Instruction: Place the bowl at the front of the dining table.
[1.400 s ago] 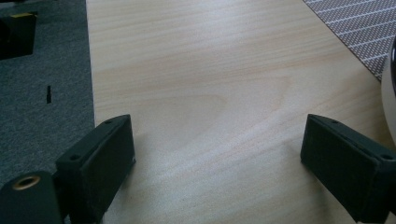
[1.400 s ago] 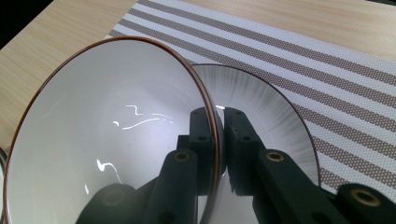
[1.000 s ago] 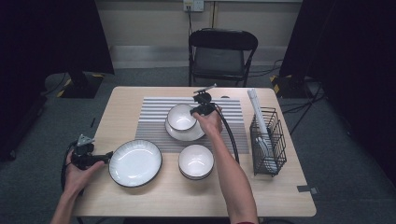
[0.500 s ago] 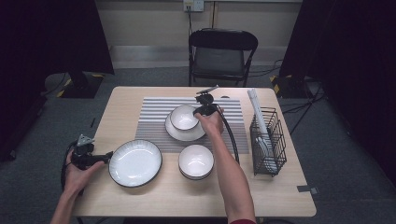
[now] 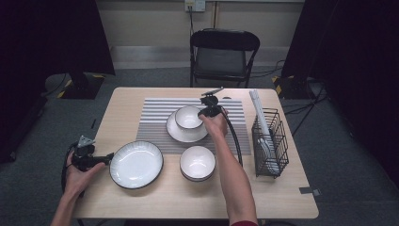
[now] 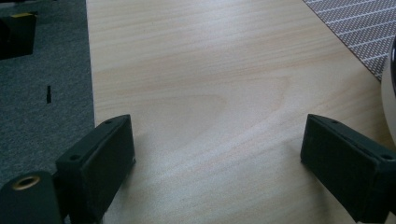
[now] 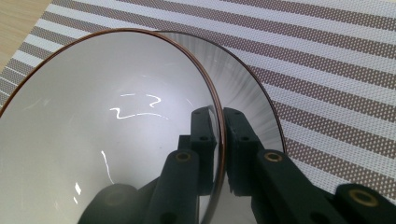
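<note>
Gripping the rim of a small white ceramic bowl with a thin brown edge [image 5: 188, 117], the right gripper [image 5: 205, 112] had its two black jaws drawn narrow, one pad inside the bowl wall and the other outside it, as the right gripper view showed close up [image 7: 107, 121]. That bowl sat on a white round saucer-like plate [image 5: 184, 133], which lay on a grey-and-white striped woven placemat [image 5: 155, 117] at the far middle of the pale wooden table [image 5: 282, 193]. In the right gripper view the plate's ribbed inner wall [image 7: 247, 88] showed just behind the bowl's rim, with the striped mat [image 7: 327, 60] beyond it.

Nearer the person, a second white bowl with a dark rim [image 5: 197, 163] stood at the front edge of the mat, apart from the stacked pair. To its left a large white dinner plate with a dark rim and fluted border [image 5: 136, 164] lay flat on the bare wood. The left gripper [image 5: 107, 159] was held low at the table's left edge, its tips just beside that plate's rim; whether they touched it could not be told. In the left gripper view its jaws stood wide apart with only bare table [image 6: 210, 93] between them.

A black wire dish rack [image 5: 270, 141] stood on the right side of the table, holding pale flat pieces. A black folding chair [image 5: 223, 52] stood behind the table.
</note>
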The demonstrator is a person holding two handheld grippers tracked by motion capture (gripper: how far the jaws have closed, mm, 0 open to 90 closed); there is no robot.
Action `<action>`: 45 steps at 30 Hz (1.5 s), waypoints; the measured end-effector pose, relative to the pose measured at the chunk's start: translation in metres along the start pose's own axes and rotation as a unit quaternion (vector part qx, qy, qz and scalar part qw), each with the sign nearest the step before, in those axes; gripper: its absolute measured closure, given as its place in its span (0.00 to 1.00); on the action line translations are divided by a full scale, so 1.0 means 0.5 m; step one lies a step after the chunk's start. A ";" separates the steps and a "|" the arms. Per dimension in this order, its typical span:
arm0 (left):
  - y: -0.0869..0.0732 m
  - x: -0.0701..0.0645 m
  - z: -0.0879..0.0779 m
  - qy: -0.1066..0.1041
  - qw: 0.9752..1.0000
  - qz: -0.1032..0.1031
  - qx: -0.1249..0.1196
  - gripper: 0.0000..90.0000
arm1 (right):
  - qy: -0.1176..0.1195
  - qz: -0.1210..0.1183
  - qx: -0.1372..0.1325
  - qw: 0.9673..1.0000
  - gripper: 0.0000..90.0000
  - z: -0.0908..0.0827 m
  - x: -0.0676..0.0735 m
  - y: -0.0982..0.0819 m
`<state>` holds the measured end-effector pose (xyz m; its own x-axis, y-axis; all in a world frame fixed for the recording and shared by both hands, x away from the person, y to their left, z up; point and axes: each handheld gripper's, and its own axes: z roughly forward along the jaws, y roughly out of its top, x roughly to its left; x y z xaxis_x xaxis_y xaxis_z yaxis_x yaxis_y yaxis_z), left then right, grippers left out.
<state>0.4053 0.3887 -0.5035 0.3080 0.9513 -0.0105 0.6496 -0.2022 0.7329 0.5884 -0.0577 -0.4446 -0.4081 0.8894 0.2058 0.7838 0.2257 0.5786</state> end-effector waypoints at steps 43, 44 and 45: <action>0.000 0.000 0.000 0.000 1.000 0.000 0.000 0.10 | 0.050 -0.014 -0.039 0.998 0.34 -0.021 0.008 -0.008; 0.000 0.000 0.000 0.000 1.000 0.000 0.000 0.10 | 0.051 -0.013 -0.040 0.998 0.34 -0.023 0.007 -0.008; 0.000 0.000 0.000 0.000 1.000 0.000 0.000 0.10 | 0.052 -0.010 -0.040 0.998 0.34 -0.026 0.006 -0.008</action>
<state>0.4053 0.3888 -0.5035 0.3087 0.9511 -0.0103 0.6495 -0.2029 0.7328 0.5779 -0.0612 -0.4360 -0.4727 0.8380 0.2727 0.7366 0.2059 0.6442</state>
